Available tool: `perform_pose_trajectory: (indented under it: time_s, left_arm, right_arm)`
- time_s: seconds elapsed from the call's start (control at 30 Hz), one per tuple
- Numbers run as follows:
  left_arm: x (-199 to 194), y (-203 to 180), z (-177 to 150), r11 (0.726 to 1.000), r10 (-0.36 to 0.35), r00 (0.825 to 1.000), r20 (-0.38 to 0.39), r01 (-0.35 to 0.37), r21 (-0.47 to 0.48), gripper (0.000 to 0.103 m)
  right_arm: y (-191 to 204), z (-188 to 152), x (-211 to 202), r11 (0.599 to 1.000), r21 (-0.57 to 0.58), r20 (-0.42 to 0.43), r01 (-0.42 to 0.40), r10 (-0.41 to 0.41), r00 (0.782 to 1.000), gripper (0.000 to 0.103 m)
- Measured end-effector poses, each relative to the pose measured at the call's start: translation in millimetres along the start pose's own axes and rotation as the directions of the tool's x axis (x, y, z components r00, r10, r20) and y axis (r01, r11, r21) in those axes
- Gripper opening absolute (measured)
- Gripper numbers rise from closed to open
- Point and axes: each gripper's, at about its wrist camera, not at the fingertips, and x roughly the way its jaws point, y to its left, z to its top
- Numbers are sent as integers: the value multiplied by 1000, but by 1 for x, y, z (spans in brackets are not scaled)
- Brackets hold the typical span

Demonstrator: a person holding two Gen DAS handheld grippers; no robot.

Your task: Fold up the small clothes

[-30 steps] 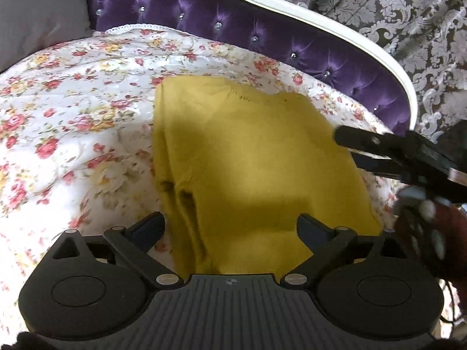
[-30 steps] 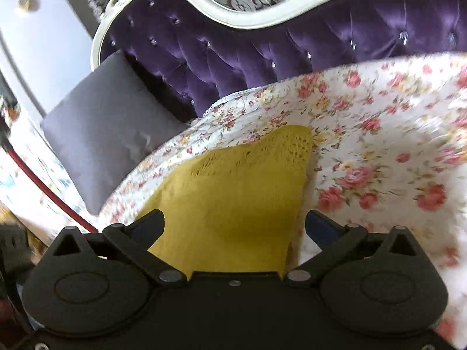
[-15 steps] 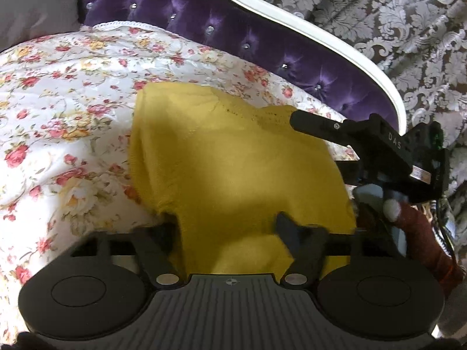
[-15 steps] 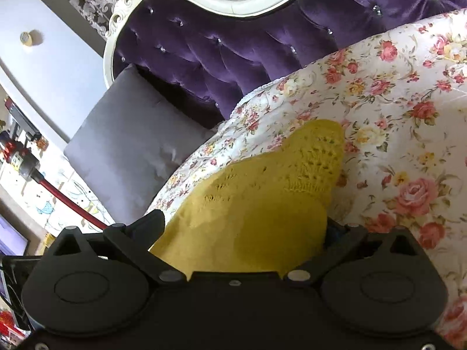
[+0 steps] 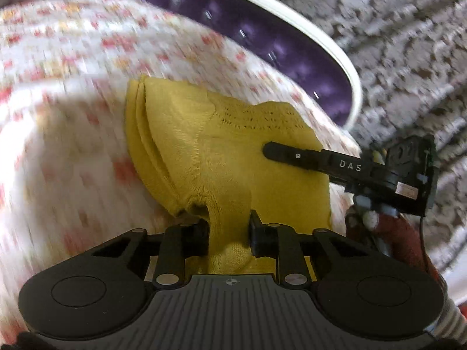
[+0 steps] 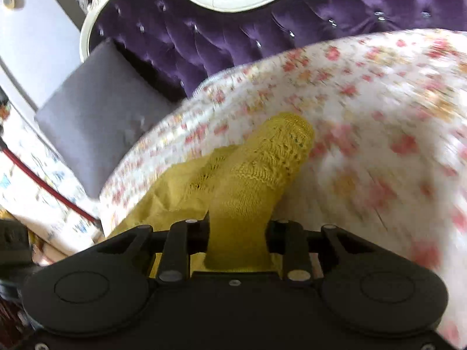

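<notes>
A mustard-yellow knit garment (image 5: 221,157) lies on the floral bedspread (image 5: 58,116), lifted and bunched at its near edge. My left gripper (image 5: 229,233) is shut on the garment's near edge. My right gripper (image 6: 238,233) is shut on another bunched part of the garment (image 6: 256,175), which stands up toward the camera. The right gripper also shows in the left wrist view (image 5: 292,154) as a black finger marked DAS over the garment's right side.
A purple tufted headboard (image 6: 262,29) with a white frame runs behind the bed. A grey pillow (image 6: 96,105) leans at its left end. Patterned wallpaper (image 5: 394,43) lies beyond. A red cord (image 6: 43,180) hangs by the bed's edge.
Both grippers have gone from open around the garment's edges to shut on it. The fabric has been pulled up and bunched, and both views are blurred by movement.
</notes>
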Motion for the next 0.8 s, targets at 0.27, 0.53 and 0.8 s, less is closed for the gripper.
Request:
perform_pose_trajectory:
  time_s: [0.27, 0.53, 0.8]
  left_arm:
    - [-17, -24, -76, 1000, 10, 997, -79, -9, 19, 24]
    - [-41, -20, -100, 989, 144, 989, -15, -144, 27, 26]
    - [-83, -67, -81, 901, 304, 923, 237, -359, 244, 25]
  right_arm:
    - [8, -65, -57, 997, -27, -68, 73, -74, 995, 52]
    - [6, -80, -86, 968, -65, 78, 242, -237, 968, 69]
    - [34, -81, -120, 939, -162, 246, 303, -259, 934, 48]
